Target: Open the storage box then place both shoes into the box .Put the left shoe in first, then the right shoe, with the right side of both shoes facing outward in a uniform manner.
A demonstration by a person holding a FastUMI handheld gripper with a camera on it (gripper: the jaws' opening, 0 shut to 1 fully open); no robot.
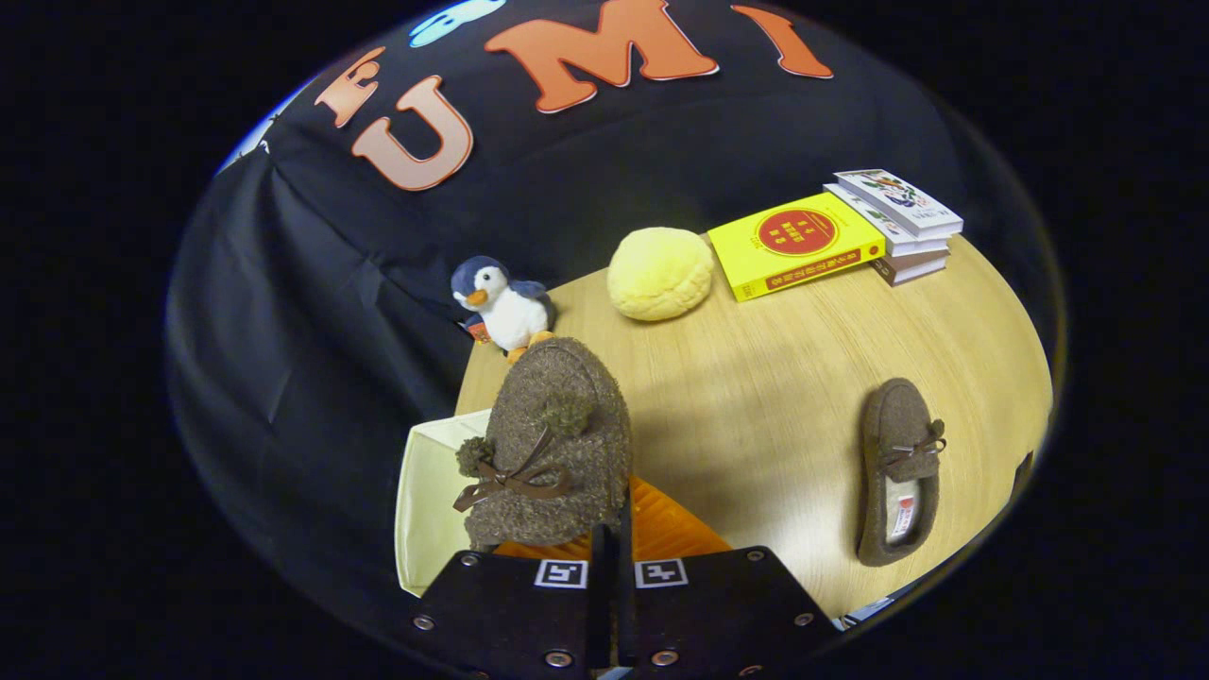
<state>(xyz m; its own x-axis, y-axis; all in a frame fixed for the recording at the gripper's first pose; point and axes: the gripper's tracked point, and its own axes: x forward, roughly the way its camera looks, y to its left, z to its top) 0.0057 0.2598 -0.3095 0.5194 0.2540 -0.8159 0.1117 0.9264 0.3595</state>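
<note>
The fingers (612, 557) are clenched on the held shoe (553, 444), its toe pointing ahead, directly over the open storage box (430, 501). The second shoe (899, 467) lies well right on the tabletop (756, 378), its long axis parallel.

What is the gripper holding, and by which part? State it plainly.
The gripper is shut on the brown shoe, pinching it at its heel end, toe pointing away. The shoe hangs over the open storage box.
</note>
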